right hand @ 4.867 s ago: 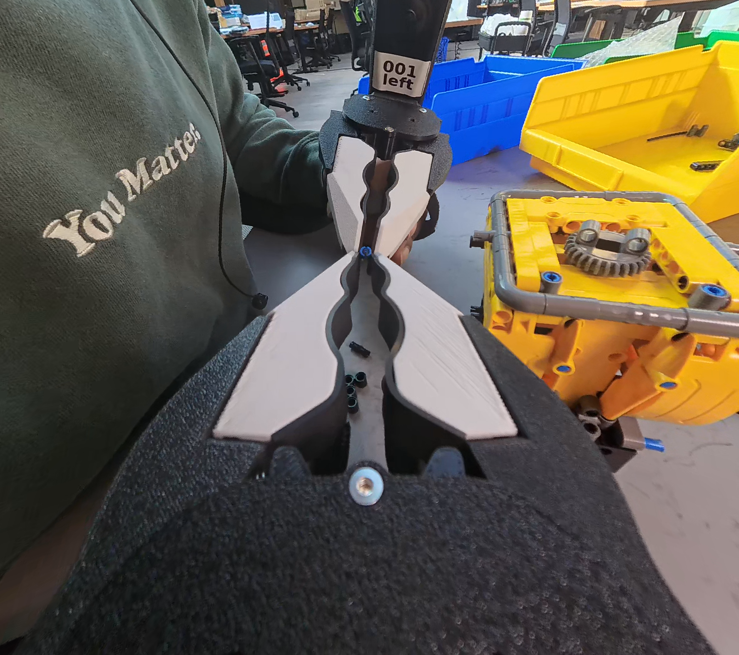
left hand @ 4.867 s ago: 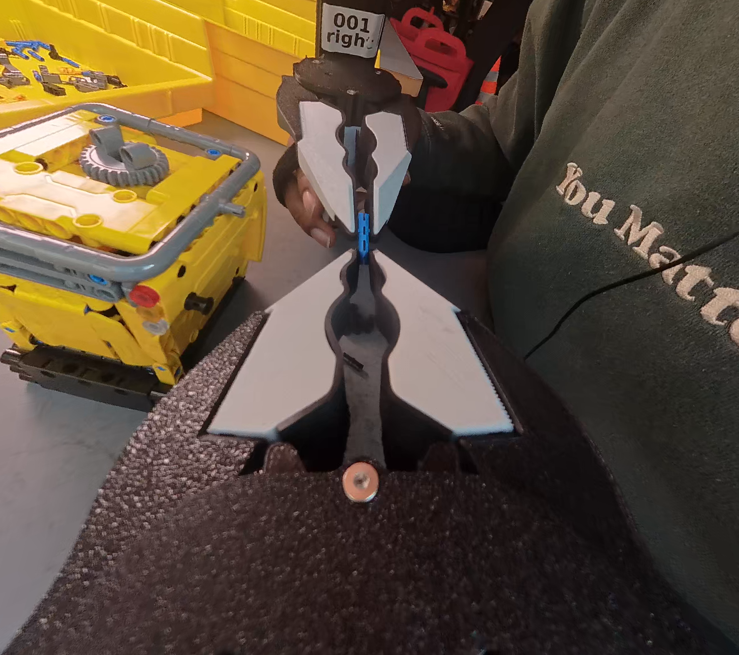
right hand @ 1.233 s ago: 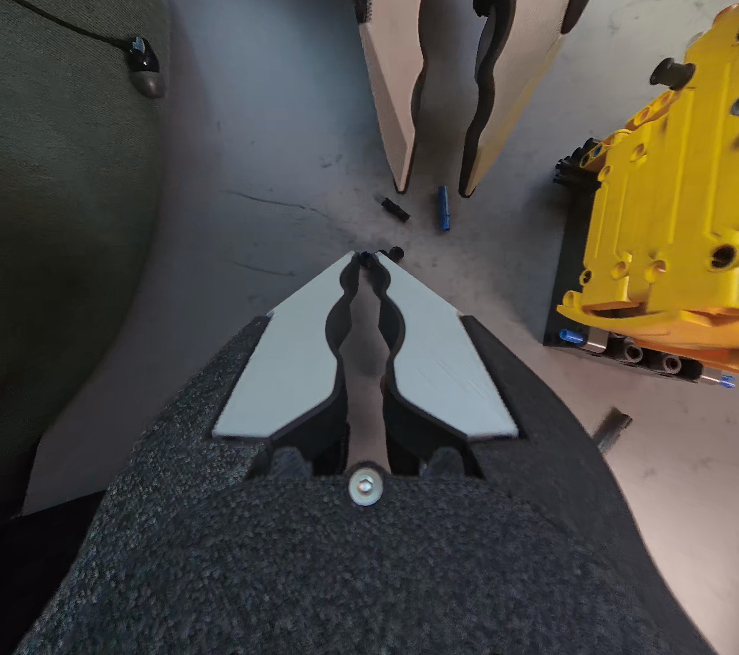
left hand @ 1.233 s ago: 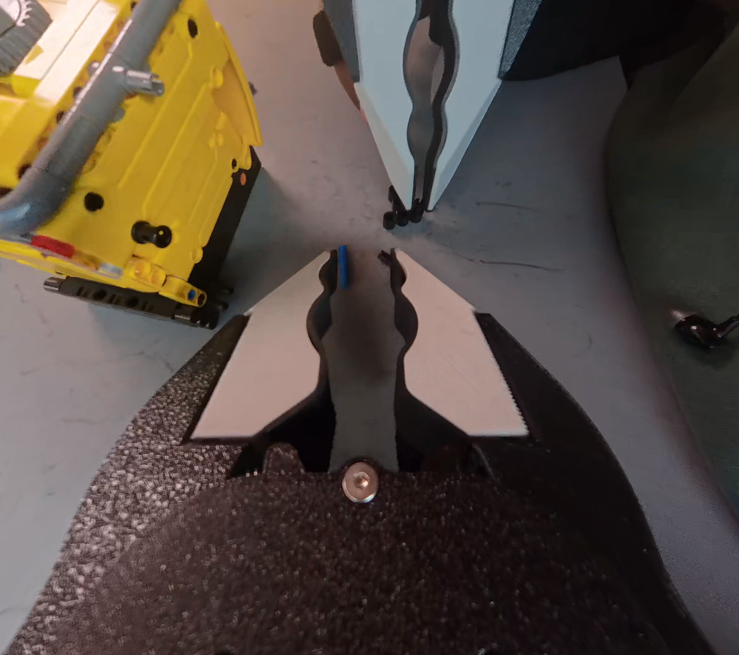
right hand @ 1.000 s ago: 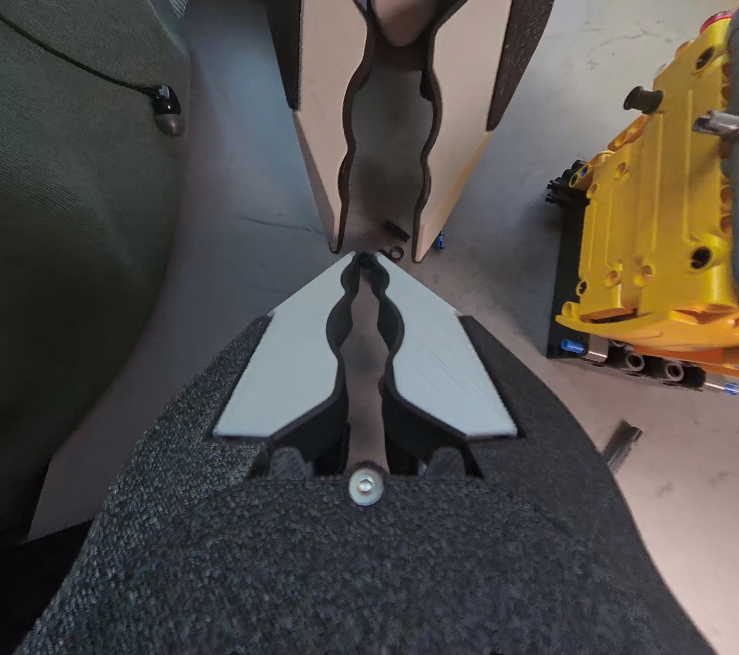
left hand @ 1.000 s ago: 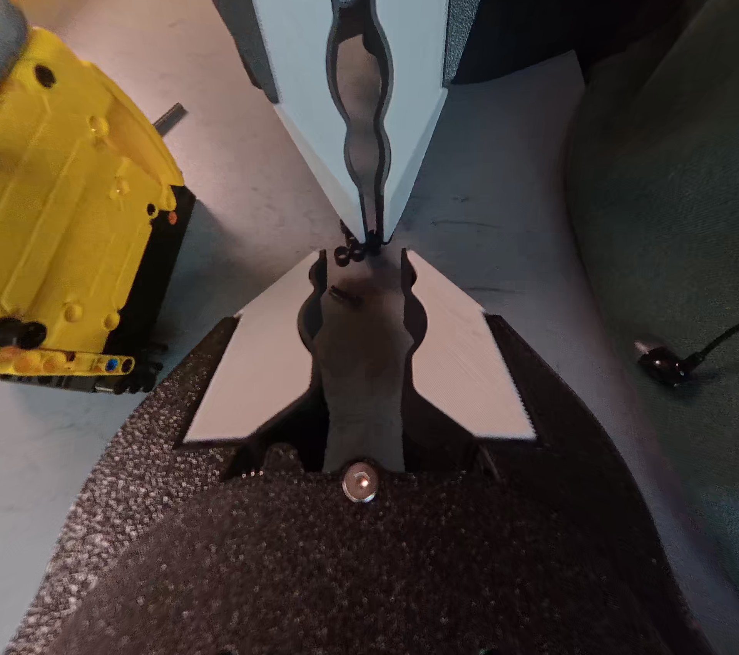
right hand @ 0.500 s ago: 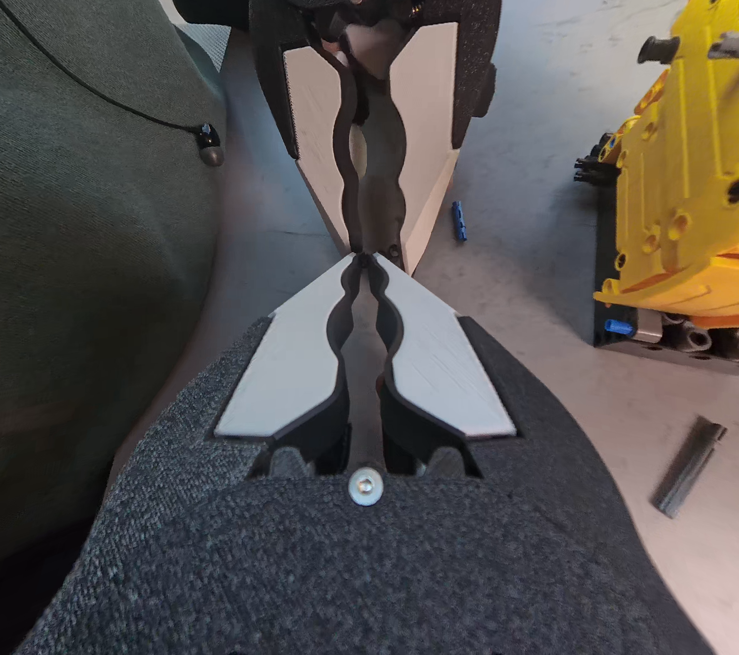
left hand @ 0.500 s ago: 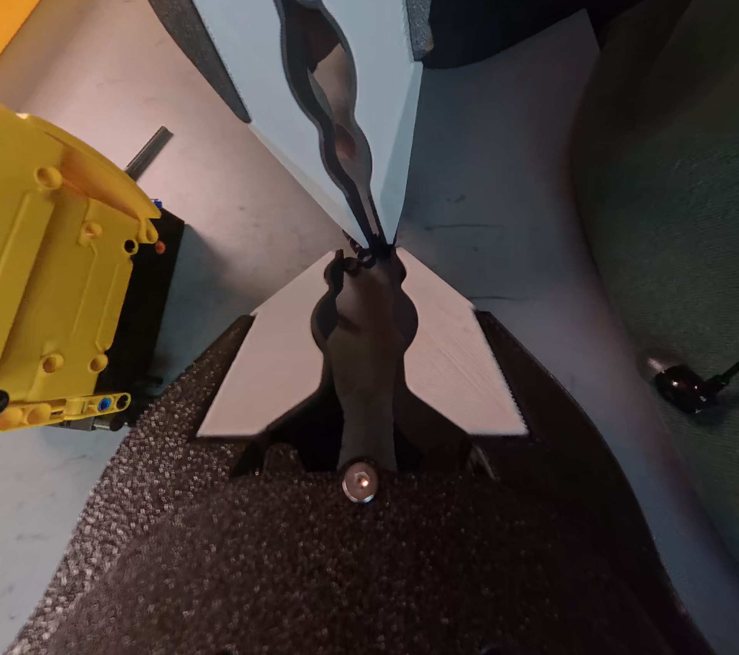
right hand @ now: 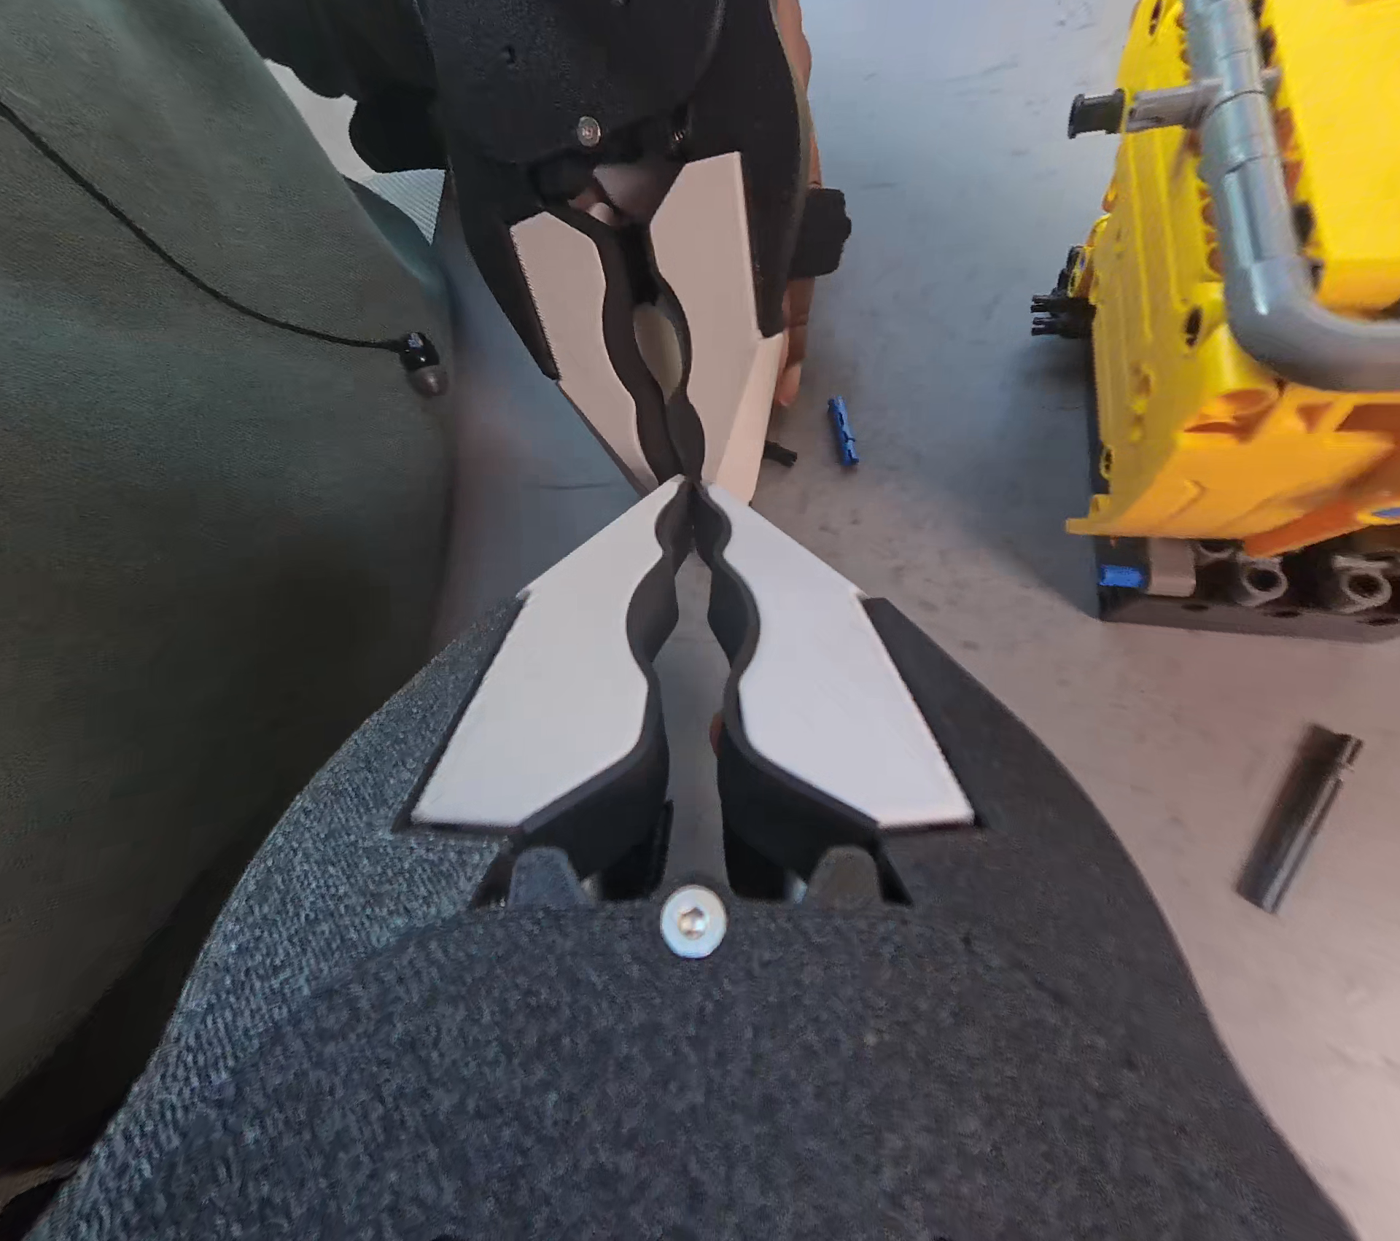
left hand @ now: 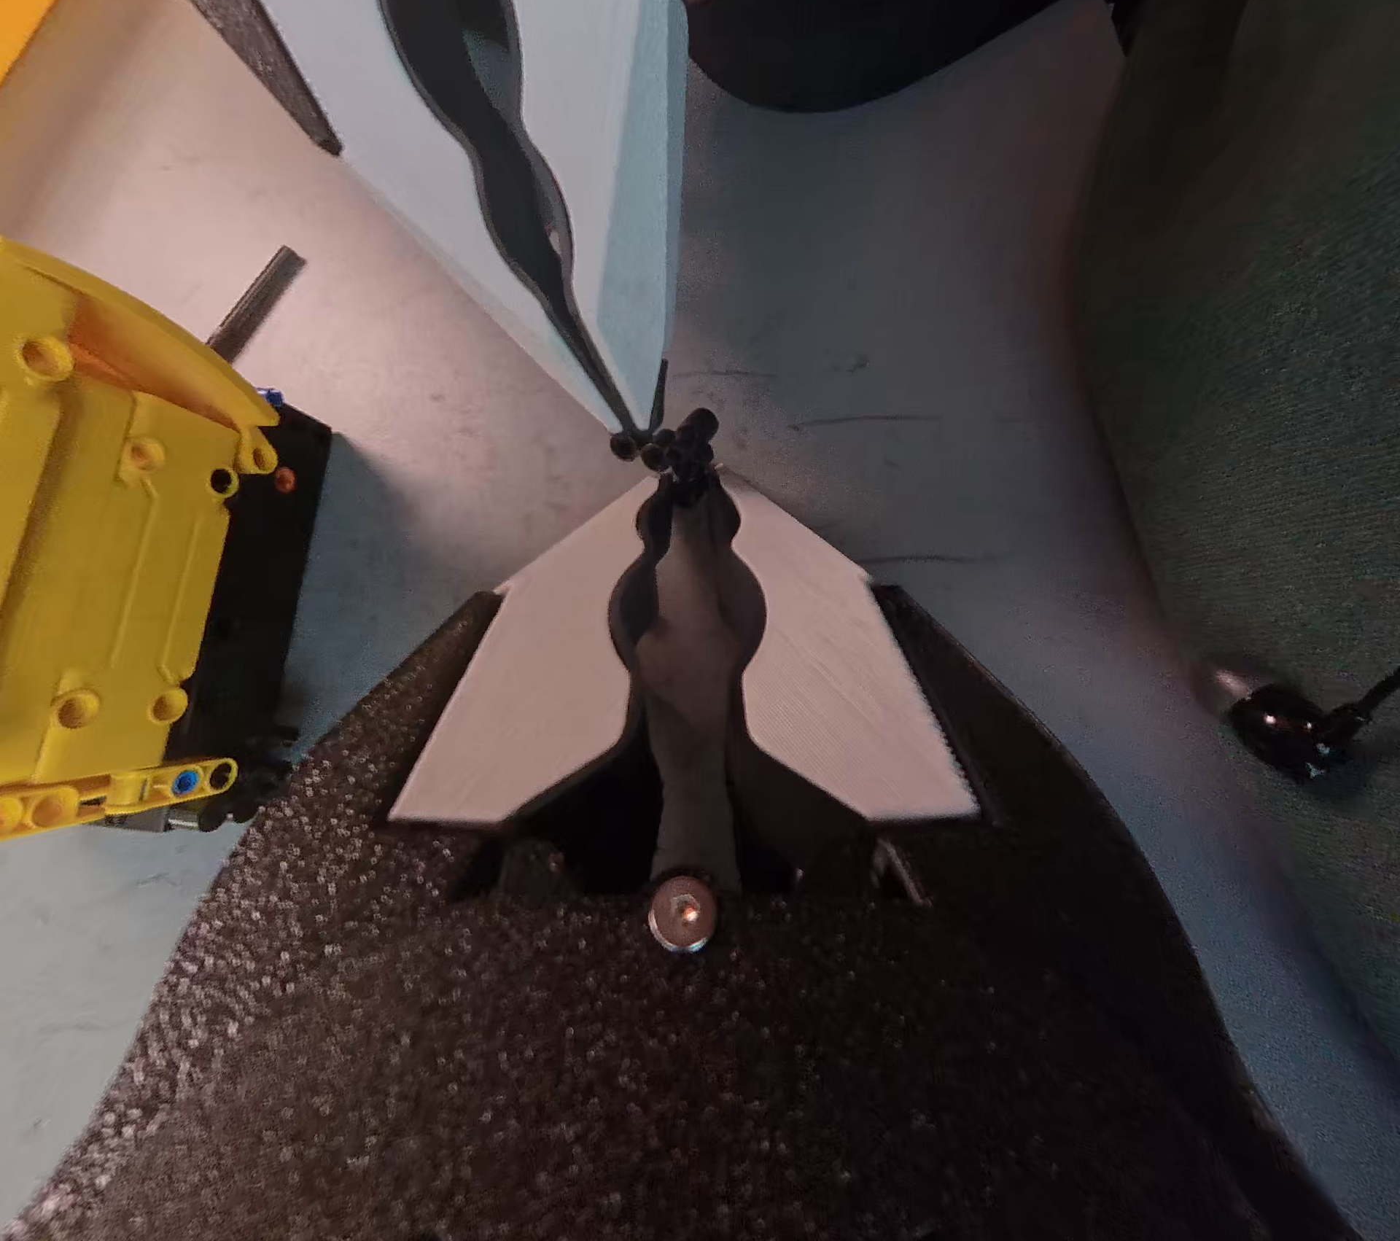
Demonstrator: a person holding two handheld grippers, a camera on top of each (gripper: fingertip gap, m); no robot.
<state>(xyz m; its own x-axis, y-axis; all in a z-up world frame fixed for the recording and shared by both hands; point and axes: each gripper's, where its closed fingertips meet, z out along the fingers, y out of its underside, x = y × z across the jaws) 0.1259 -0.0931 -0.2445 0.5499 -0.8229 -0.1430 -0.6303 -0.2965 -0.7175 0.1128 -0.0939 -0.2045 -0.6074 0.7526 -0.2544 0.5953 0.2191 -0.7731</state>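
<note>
Left tongs (left hand: 685, 485) at frame centre of the left wrist view, tips drawn nearly together and pinching a small cluster of black pegs (left hand: 670, 443); right tongs (left hand: 636, 424) come down from the upper left of that frame, tips pressed together on the same cluster, so both pairs meet tip to tip just above the grey table (left hand: 871, 333). In the right wrist view, right tongs (right hand: 689, 492) at centre, shut tight; the pegs themselves are hidden there behind the meeting tips. Left tongs (right hand: 685, 473) slant in from the upper middle, a hand (right hand: 792, 364) behind them. A blue pin (right hand: 842, 430) lies loose on the table just right of the tips, touching neither pair; a small black pin (right hand: 776, 451) lies beside it, close against the left tongs. Yellow brick-built block (right hand: 1242, 311) with a grey tube frame (right hand: 1242, 220) stands at the right edge, well apart from both tongs. A dark rod (right hand: 1299, 826) lies lower right. Green sweatshirt (right hand: 189, 371) fills the left side, an earbud (right hand: 420, 364) dangling on a thin cord. Nothing seen being fitted to the yellow block; whether the pegs are joined or separating, cannot tell
</note>
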